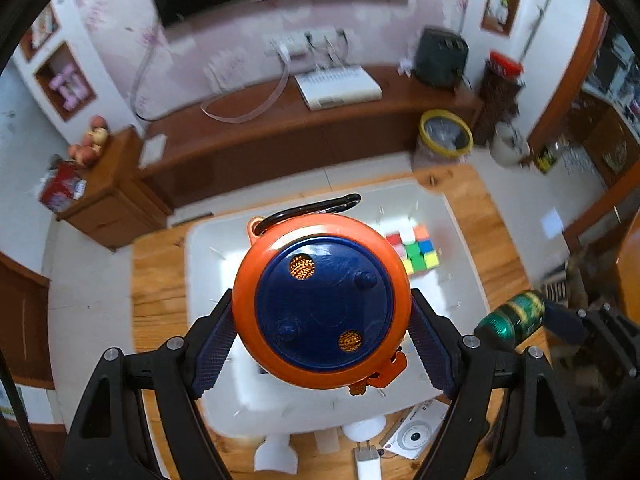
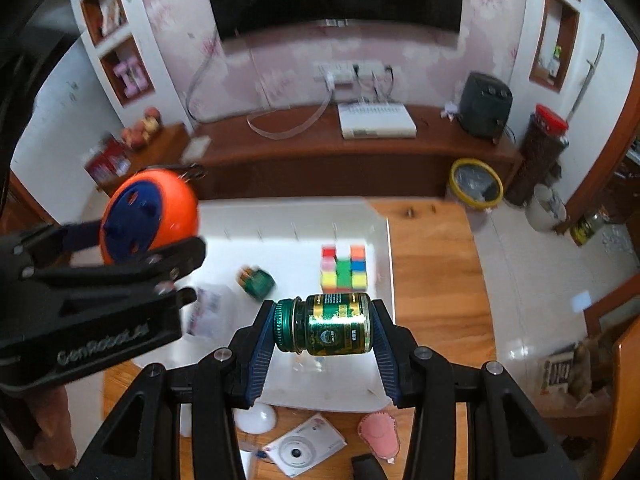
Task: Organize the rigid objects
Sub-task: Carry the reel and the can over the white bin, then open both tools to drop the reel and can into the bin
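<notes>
Here we have both loads in the air above the white tray (image 2: 384,304) at frame centre, so the step in hand is, as we judge it, setting them down inside. Nearest in the right wrist view, the right gripper (image 2: 325,330) pinches the green jar (image 2: 328,324) end to end, lid against one pad and base against the other, the jar lying sideways low in the middle of the frame. In the left wrist view the left gripper (image 1: 322,320) clamps the orange and blue reel (image 1: 322,300) across its round body, its black carabiner (image 1: 316,208) jutting toward the top of the frame. Farther off on the tray lie a colour cube (image 2: 344,268) right of centre and a second green jar (image 2: 258,280) left of it. We should lower each load over bare tray floor, keep the two grippers from crossing, and part the pads only once the piece rests; the sideways jar may roll, so we would set it near its twin, clear of the cube.
</notes>
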Available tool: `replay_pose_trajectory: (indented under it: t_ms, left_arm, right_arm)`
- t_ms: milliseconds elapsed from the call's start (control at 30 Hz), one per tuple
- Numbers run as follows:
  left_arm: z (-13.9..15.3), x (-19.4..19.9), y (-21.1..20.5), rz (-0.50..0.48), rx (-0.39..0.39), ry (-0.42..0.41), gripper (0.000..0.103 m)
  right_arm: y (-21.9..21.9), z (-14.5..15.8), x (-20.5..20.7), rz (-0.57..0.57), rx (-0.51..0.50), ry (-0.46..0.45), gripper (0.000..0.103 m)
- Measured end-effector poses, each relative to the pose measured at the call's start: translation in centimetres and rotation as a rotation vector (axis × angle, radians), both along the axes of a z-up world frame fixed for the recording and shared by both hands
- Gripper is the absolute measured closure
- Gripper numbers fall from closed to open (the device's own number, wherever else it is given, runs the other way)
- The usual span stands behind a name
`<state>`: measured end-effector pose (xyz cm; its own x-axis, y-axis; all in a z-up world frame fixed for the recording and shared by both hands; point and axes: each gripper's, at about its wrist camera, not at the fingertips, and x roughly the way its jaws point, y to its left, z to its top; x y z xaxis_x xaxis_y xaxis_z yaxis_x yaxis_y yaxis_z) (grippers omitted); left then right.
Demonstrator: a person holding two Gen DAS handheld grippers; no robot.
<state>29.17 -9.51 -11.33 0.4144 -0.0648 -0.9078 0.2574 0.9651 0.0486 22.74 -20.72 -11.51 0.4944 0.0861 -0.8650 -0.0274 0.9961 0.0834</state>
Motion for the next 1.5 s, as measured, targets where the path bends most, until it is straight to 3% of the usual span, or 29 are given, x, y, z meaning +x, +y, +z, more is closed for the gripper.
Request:
replay_pose_trajectory:
  t_ms: [267, 567, 933, 1033, 1067, 1167, 1433, 1500]
  left_arm:
    - [-7.5, 1.5, -1.0, -0.037, 0.007, 0.166, 0.020]
    - [-11.8, 2.3, -0.7, -0.037, -0.002, 0.303, 0.020]
    - [-12.3, 1.8, -0.8, -0.045, -0.024, 0.321, 0.020]
    - [-12.4, 1.6, 0.1, -0.021, -0.052, 0.340, 0.020]
    - [-12.4, 1.6, 0.3, -0.011, -0.063, 0.347, 0.020]
    - [-12.3, 1.3, 0.9, 0.013, -0.085, 0.362, 0.020]
    - [-11.6, -1.1, 2.3, 0.031, -0.093, 0.382, 0.019]
    - [-10.6, -1.8, 2.3, 0.016, -0.100, 0.348, 0.014]
  right_arm:
    - [0.4, -8.9, 1.0, 0.000, -0.032, 0.181, 0.057]
    - [1.0, -13.8, 1.7, -0.008, -0.061, 0.285, 0.057]
    - [2.8, -14.0, 1.6, 0.054, -0.184, 0.249, 0.055]
    - [3.4, -14.1, 1.3, 0.066, -0.224, 0.241, 0.046]
    - [3.4, -13.9, 1.2, 0.063, -0.222, 0.232, 0.038]
    - [3.6, -13.3, 0.8, 0.070, -0.221, 0.208, 0.032]
    - [4.9, -11.7, -0.7, 0.110, -0.253, 0.162, 0.032]
    - [5.4, -11.1, -1.4, 0.116, -0.260, 0.144, 0.032]
